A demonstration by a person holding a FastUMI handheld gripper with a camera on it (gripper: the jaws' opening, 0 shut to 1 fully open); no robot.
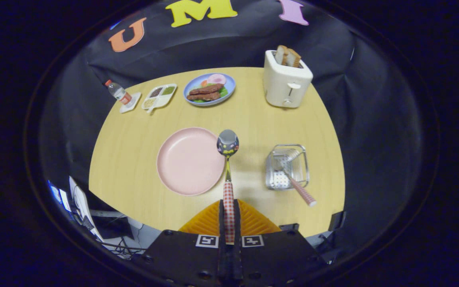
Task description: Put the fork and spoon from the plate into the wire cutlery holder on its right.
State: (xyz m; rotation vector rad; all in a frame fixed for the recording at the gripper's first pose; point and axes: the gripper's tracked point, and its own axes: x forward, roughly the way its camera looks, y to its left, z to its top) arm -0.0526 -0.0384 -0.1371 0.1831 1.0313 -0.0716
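The spoon is clamped by its checkered handle between the two fingers of the gripper, both fingers pressing on the handle; the jaws are closed on it. The spoon points straight ahead toward 12 o'clock, its bowl raised above the right rim of the pink plate, which lies bare on the wooden table at 10 o'clock from the fingers. The wire cutlery holder stands at 2 o'clock from the fingers, well apart from the plate. The fork already rests inside it, tines down, its checkered handle leaning out toward 5 o'clock. Beyond the holder, at 1 o'clock, stands a cream toaster with two bread slices. At 12 o'clock lies a blue food plate; a divided condiment dish and a water bottle lie at 11 o'clock.
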